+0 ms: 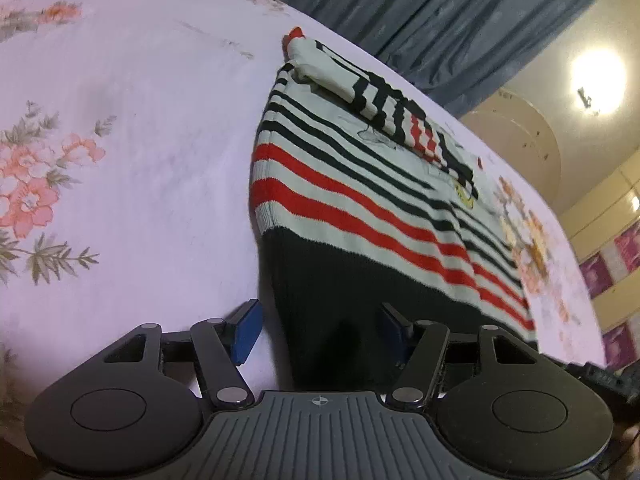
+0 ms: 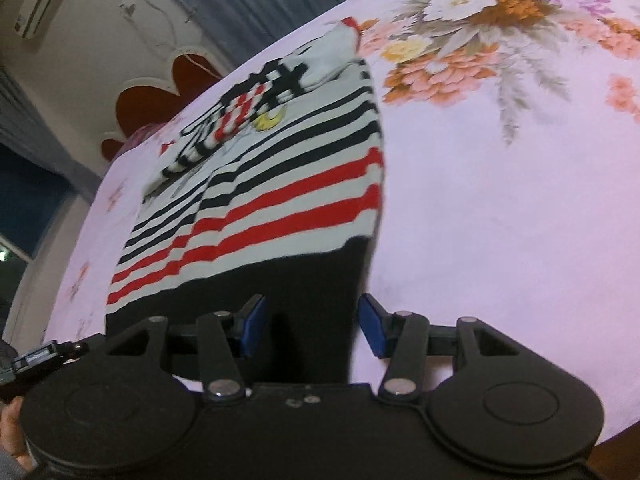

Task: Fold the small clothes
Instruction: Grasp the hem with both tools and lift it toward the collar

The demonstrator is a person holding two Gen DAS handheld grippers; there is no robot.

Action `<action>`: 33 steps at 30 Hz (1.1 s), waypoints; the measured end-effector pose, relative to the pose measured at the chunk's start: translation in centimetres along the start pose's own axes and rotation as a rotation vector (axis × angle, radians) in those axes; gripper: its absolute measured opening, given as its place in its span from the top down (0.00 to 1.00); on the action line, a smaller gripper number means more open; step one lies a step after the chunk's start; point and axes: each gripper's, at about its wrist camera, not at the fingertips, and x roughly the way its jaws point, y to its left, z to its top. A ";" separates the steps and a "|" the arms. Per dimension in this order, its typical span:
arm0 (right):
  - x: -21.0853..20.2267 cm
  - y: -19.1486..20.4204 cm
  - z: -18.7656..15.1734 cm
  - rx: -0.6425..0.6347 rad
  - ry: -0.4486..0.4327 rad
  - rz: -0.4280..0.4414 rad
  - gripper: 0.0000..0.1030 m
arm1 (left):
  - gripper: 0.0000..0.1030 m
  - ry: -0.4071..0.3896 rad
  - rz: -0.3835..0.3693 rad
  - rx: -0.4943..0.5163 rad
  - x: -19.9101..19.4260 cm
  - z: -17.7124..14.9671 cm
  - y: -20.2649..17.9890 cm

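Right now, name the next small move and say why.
Probably close both grippers: the left gripper and right gripper each straddle a corner of the sweater's black hem, pads apparently not pinching yet, sleeves already folded in.

Striped sweater (image 1: 360, 208) on floral sheet (image 1: 140, 160), black hem between parted hand-held gripper (image 1: 322, 332) pads.
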 end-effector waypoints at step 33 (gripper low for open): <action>1.0 0.7 1.9 -0.028 -0.048 0.113 0.94 | 0.94 -0.166 0.142 0.196 0.1 1.3 -4.4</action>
